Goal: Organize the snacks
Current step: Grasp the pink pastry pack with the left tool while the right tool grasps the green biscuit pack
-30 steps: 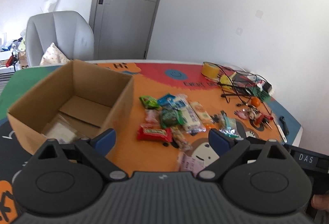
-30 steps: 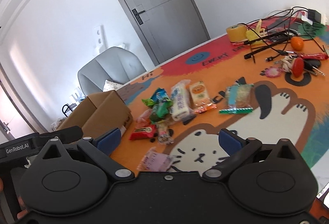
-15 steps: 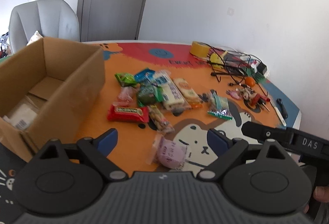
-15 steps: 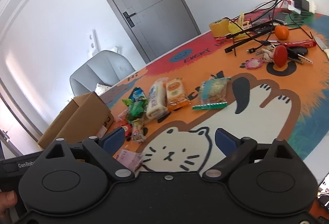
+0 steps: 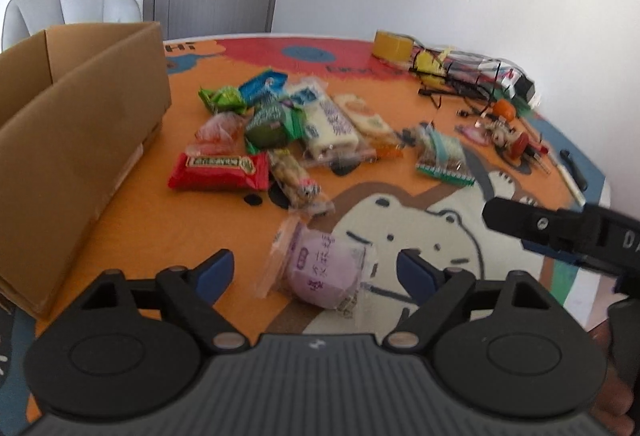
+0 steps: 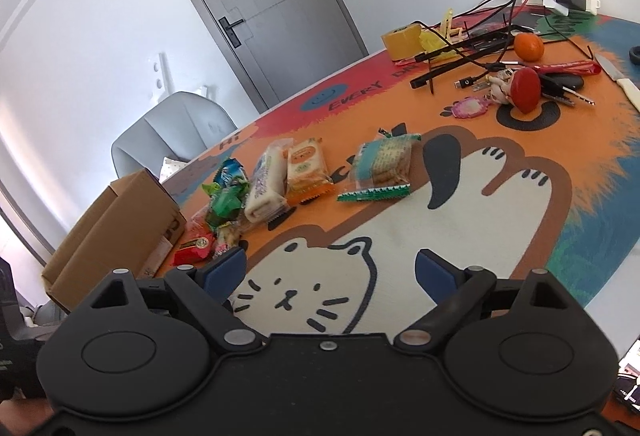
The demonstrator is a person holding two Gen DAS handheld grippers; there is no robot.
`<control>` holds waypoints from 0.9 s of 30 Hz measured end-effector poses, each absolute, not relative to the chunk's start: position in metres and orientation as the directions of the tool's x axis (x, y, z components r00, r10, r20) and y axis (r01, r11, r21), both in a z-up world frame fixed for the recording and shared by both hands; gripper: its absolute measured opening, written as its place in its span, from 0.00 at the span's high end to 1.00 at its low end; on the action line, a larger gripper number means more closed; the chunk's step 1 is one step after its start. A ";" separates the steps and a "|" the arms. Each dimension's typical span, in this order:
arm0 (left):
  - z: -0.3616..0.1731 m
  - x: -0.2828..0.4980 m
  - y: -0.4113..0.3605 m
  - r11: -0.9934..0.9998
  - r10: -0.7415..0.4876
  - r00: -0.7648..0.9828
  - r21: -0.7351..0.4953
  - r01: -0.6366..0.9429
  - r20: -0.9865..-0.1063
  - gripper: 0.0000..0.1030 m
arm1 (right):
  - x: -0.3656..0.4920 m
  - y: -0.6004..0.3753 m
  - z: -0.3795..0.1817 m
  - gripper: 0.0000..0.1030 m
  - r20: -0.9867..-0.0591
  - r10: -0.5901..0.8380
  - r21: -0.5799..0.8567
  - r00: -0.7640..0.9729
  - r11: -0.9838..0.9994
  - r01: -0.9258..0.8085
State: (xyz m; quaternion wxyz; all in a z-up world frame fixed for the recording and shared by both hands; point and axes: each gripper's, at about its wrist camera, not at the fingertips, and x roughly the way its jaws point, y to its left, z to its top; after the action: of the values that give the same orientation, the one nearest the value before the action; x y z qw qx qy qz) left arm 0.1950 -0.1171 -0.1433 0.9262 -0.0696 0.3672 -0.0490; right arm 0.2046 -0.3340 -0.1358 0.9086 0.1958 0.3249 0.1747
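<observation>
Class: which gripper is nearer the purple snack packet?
Left. The left gripper is open around the purple snack packet; the right gripper hangs over the cat picture, off to its side.

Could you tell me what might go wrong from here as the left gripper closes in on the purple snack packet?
1. The left gripper has been closing with the purple snack packet lying between its open fingers; pinching only loose clear wrapper could let it slip.
2. The cardboard box stands close on the left, and its wall could catch a low carry.
3. The right gripper hovers nearby, so the two could collide.
</observation>
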 end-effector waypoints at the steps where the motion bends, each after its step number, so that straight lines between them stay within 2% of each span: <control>1: -0.145 0.195 -0.118 0.987 -0.135 0.730 -0.155 0.040 -0.671 0.20 | 0.205 -0.334 -0.136 0.10 -0.524 0.443 0.467 0.728 0.864 -0.189; 4: -0.146 0.193 -0.120 0.991 -0.116 0.742 -0.126 0.043 -0.660 0.32 | 0.207 -0.333 -0.139 0.10 -0.528 0.440 0.464 0.726 0.866 -0.187; 6: -0.145 0.194 -0.121 0.993 -0.105 0.748 -0.111 0.042 -0.656 0.48 | 0.209 -0.333 -0.140 0.10 -0.529 0.439 0.464 0.726 0.866 -0.185; 10: -0.142 0.193 -0.114 0.988 -0.133 0.758 -0.142 0.054 -0.639 0.63 | 0.214 -0.331 -0.141 0.10 -0.529 0.432 0.459 0.730 0.870 -0.181; 27: -0.111 0.208 -0.100 0.984 -0.138 0.804 -0.171 0.045 -0.579 0.65 | 0.249 -0.327 -0.134 0.10 -0.520 0.402 0.446 0.754 0.880 -0.162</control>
State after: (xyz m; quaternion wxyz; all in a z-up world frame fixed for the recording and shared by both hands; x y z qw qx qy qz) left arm 0.2079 -0.1000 -0.1109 0.9467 -0.0746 0.3096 -0.0483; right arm 0.2491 -0.3266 -0.1344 0.9169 0.1906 0.3153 0.1537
